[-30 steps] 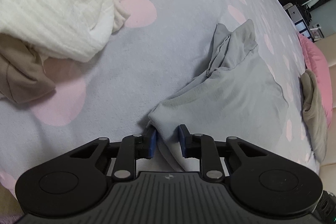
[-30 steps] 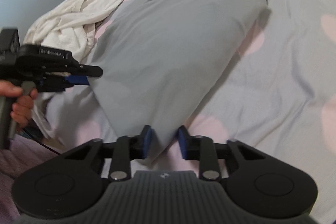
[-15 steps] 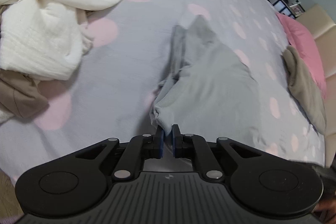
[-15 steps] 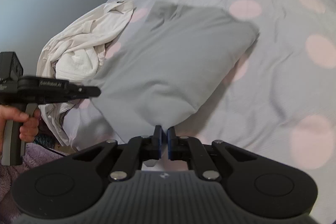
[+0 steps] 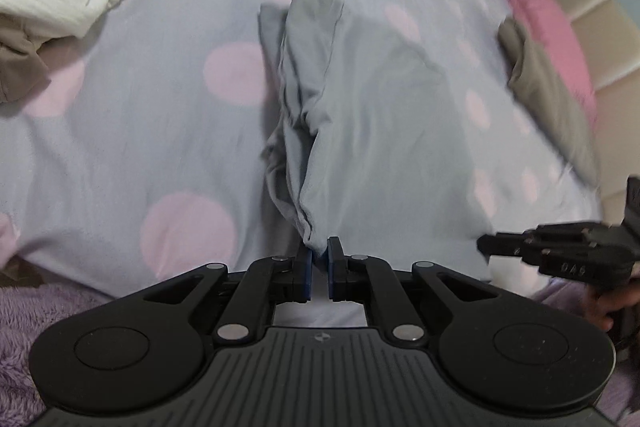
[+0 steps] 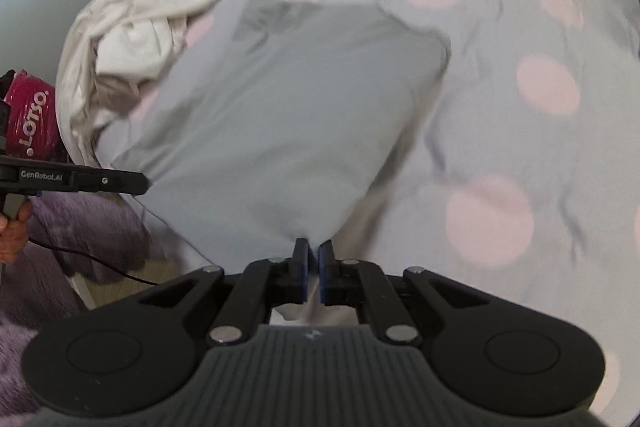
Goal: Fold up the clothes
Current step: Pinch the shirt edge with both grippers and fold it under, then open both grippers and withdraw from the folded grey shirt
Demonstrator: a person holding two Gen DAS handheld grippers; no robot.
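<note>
On bed [image 5: 120, 131]: both tools pinch grey garment [image 5: 380, 115] corners, seemingly lifted.

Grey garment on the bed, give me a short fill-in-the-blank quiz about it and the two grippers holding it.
1. The left gripper is shut on a corner of the ____ garment.
2. The right gripper is ____ on another corner of that garment.
3. The bedspread under it is light grey with ____ dots.
4. The crumpled pile of clothes beside the garment is mostly ____.

Missing words: grey; shut; pink; white
</note>
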